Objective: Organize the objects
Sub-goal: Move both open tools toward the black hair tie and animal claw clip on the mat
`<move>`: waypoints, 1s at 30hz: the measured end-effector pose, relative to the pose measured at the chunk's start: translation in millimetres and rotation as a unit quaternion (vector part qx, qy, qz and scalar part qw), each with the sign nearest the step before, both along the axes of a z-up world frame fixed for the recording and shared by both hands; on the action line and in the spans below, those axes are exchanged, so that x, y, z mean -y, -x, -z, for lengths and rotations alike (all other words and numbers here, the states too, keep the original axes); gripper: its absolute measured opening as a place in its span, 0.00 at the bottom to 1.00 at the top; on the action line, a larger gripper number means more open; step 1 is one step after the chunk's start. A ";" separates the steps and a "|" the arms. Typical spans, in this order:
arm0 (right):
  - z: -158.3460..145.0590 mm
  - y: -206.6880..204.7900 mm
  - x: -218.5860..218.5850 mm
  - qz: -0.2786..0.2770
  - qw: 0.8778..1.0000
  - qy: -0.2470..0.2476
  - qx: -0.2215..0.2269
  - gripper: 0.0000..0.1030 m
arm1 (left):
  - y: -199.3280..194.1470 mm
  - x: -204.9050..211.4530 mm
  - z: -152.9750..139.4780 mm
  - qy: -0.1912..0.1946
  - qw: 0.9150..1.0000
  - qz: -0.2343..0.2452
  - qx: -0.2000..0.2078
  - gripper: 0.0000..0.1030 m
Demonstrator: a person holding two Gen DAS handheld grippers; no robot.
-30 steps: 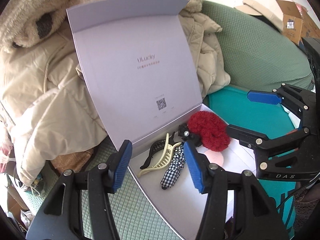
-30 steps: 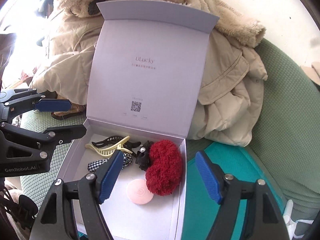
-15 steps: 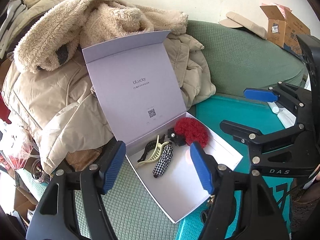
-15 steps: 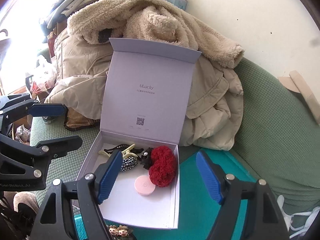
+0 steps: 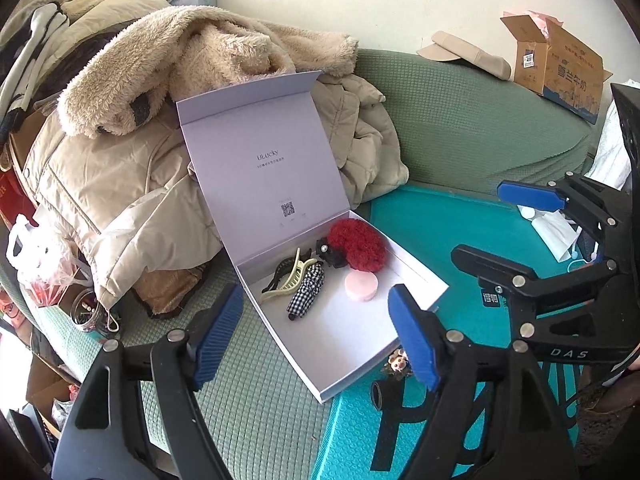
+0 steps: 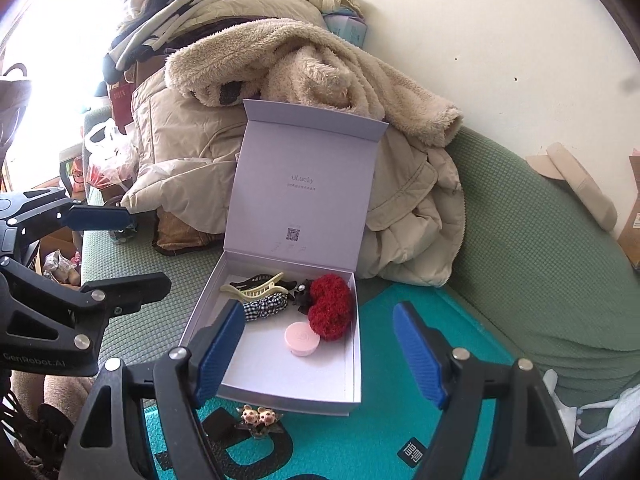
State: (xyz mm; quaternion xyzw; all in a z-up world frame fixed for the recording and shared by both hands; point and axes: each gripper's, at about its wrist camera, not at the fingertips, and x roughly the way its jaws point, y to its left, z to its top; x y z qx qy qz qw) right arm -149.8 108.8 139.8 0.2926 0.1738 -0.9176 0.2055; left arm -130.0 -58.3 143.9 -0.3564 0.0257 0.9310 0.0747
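Both claws, left (image 5: 316, 334) and right (image 6: 320, 350), gape empty before box (image 6: 276, 394), coats (image 6: 192, 152) behind.

Looking along the right hand-held gripper (image 6: 320, 354), blue pads spread wide, nothing between them. Below, a white box (image 6: 276, 394) with lid propped upright against coats (image 6: 280, 92), resting on a teal mat (image 6: 360, 440). Inside: red scrunchie (image 6: 331, 306), pink round case (image 6: 302, 338), checked bow (image 6: 266, 306), cream claw clip (image 6: 252, 290). Just beside the box's near edge, a pig hair clip (image 6: 258, 416). At left, the left hand-held gripper (image 6: 124, 250), also spread.
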 end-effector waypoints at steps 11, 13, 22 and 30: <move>14.1 -48.4 -13.5 0.003 1.000 0.006 0.019 0.75 | -52.9 -9.5 10.3 0.002 1.000 -0.001 0.015 0.71; 18.3 -55.9 -15.8 0.003 1.000 0.009 0.025 0.75 | -62.0 -11.9 13.7 0.000 1.000 -0.001 0.019 0.71; 42.4 -79.4 -25.1 0.004 0.998 0.019 0.057 0.75 | -93.2 -17.2 33.0 -0.007 0.999 0.000 0.039 0.71; 70.1 -93.8 -29.6 0.011 0.997 0.018 0.080 0.75 | -108.7 -19.2 65.0 -0.012 0.997 -0.004 0.073 0.71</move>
